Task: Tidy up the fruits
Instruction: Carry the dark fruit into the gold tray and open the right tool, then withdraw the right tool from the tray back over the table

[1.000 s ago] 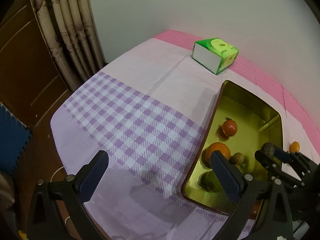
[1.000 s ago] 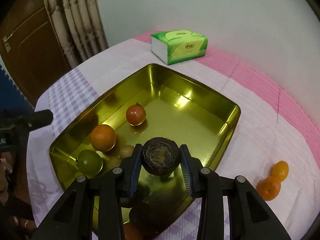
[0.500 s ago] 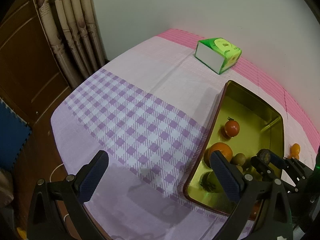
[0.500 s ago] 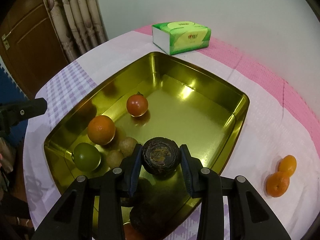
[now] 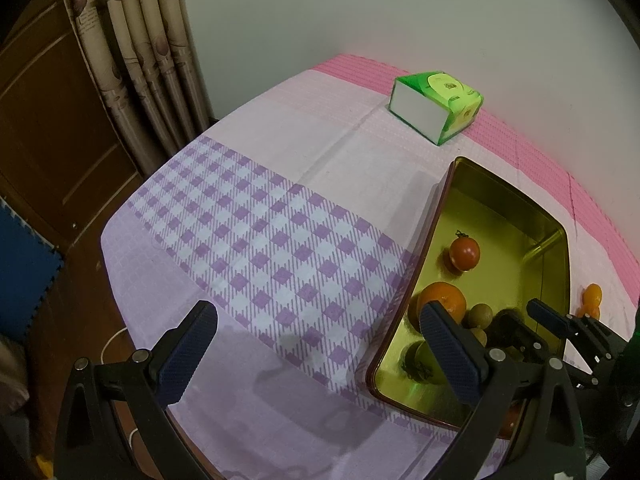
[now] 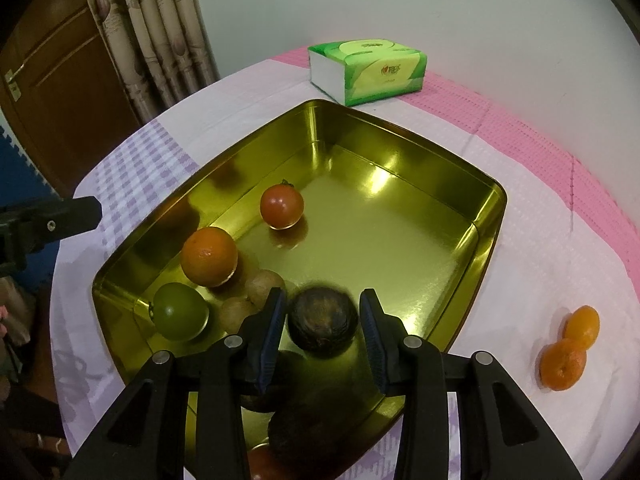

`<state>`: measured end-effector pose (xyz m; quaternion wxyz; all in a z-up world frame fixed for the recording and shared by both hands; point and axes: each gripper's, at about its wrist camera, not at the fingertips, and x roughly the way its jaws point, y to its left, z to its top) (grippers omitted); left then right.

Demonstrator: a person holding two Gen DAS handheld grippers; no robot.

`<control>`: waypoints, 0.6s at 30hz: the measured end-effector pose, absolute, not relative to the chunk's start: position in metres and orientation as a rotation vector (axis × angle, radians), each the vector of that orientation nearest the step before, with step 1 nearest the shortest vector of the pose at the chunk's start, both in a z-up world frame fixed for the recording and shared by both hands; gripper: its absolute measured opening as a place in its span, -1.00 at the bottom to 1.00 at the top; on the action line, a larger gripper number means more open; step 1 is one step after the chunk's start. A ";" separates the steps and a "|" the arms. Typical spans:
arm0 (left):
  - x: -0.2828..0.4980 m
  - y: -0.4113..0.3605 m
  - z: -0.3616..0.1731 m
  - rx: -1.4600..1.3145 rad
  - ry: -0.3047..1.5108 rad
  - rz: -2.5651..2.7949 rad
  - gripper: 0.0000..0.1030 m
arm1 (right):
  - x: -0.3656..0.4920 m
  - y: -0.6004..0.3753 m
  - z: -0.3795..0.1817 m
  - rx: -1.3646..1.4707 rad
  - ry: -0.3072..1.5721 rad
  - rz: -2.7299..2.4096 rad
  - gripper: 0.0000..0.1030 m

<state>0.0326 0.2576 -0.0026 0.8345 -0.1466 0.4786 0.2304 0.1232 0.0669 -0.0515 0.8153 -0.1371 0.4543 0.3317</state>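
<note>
Gold tin holds, left to right, green fruit, orange, tomato. Dark round fruit sits between right gripper's opening jaws, gaps showing either side. Left gripper stands spread wide, empty, over checked cloth.

Tray glossy gold metal; tablecloth matt woven cloth; door wood.
</note>
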 end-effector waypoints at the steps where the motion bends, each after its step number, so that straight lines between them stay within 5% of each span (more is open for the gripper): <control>1: 0.033 0.258 -0.003 -0.311 1.014 0.488 0.96 | 0.123 0.066 -0.050 -0.284 0.966 0.710 -0.09; 18: 0.034 0.255 -0.004 -0.293 1.013 0.496 0.96 | 0.118 0.002 -0.011 -0.184 0.860 0.624 0.10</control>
